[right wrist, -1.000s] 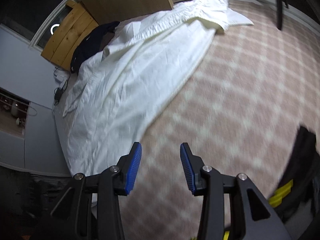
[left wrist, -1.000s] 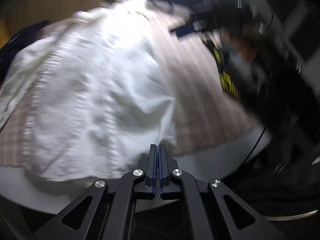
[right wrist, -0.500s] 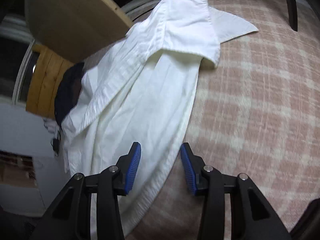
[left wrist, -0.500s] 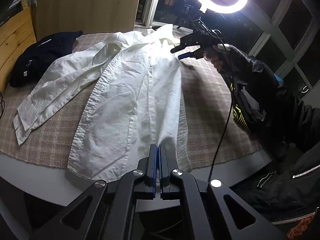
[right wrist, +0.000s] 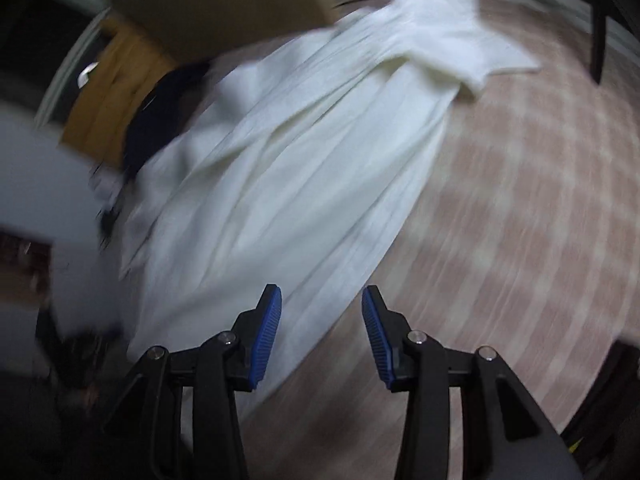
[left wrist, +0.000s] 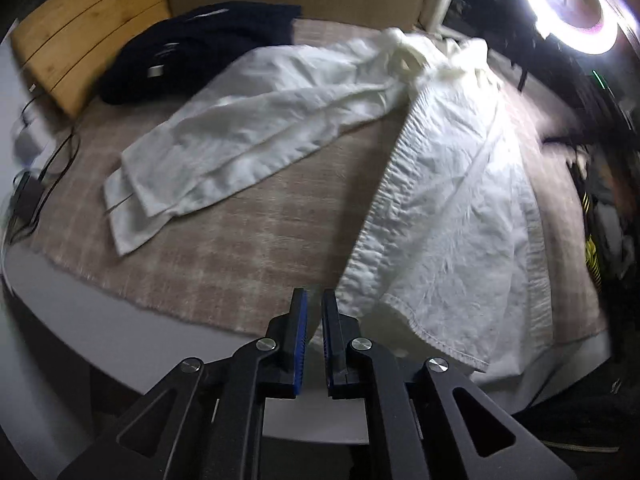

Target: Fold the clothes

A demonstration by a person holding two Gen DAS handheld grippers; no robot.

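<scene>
Left wrist fisheye showed a white shirt spread on a checked cloth that covered the table. The shirt's body ran from the far edge, where the collar was bunched, down to the near edge, its hem overhanging just beside the left gripper. One side of the body looked turned in along its length, leaving it narrow, while a sleeve lay stretched out toward the left edge, not brought in. The left gripper's claw stood slightly parted, a narrow gap between the blue pads, with no cloth in it. The right gripper hovered over the shirt's long right edge with its claw released wide, grasping nothing.

As a judgement, the fold was partway: the body seemed narrowed on one side, but the sleeve, the other side and any crosswise folds were left to do.

The left view alone showed the outstretched sleeve, a dark garment at the far left corner against a wooden board, and a ring light beyond the far right. The right view, heavily blurred, alone showed the bare checked cloth to the right of the shirt and how the collar end lay folded over.
</scene>
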